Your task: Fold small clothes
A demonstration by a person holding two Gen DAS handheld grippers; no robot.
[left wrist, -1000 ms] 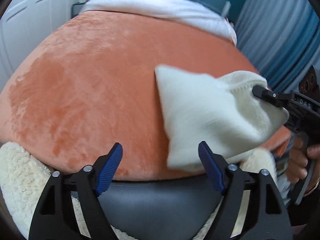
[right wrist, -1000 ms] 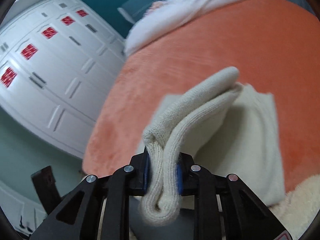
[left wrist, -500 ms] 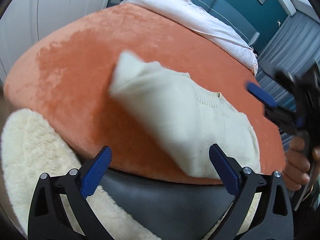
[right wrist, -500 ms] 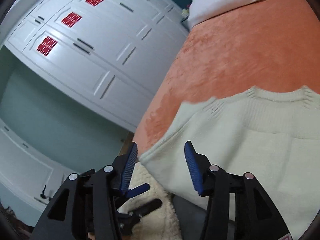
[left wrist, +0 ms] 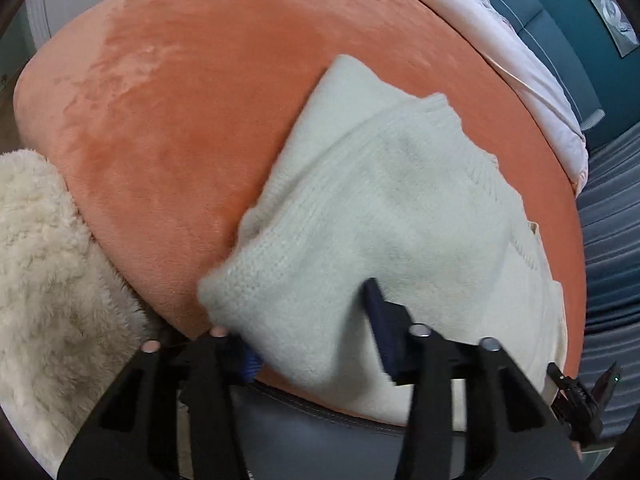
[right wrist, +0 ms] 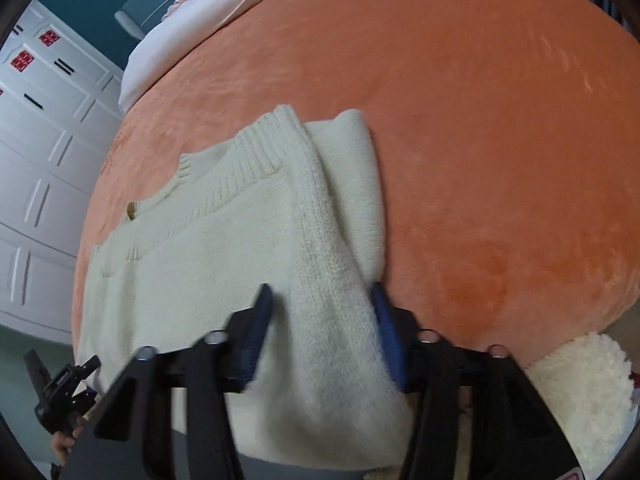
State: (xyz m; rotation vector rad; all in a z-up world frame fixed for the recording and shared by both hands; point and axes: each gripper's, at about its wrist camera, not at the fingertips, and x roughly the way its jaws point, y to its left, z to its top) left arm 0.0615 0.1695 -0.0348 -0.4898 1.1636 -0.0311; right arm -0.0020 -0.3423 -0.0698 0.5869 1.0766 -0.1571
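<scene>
A cream knit sweater (left wrist: 384,208) lies on the orange plush bed cover (left wrist: 192,92), one side folded over its body; it also shows in the right wrist view (right wrist: 224,248). My left gripper (left wrist: 312,344) is open, its blue pads straddling the near corner of the folded flap. My right gripper (right wrist: 320,332) is open too, its pads on either side of the raised fold at the sweater's near edge. The ribbed collar (right wrist: 244,160) points away from me. Each gripper's far tip shows at the other view's lower edge.
A fluffy cream throw (left wrist: 44,264) hangs off the bed's near edge, also in the right wrist view (right wrist: 576,392). White bedding (left wrist: 516,56) lies at the far end. White wardrobe doors (right wrist: 36,168) stand beside the bed, blue curtains (left wrist: 608,208) on the other side.
My right gripper let go of the sweater fold it was holding up, and the sweater dropped flat. Both grippers then moved in low over its near edge, jaws around the fabric.
</scene>
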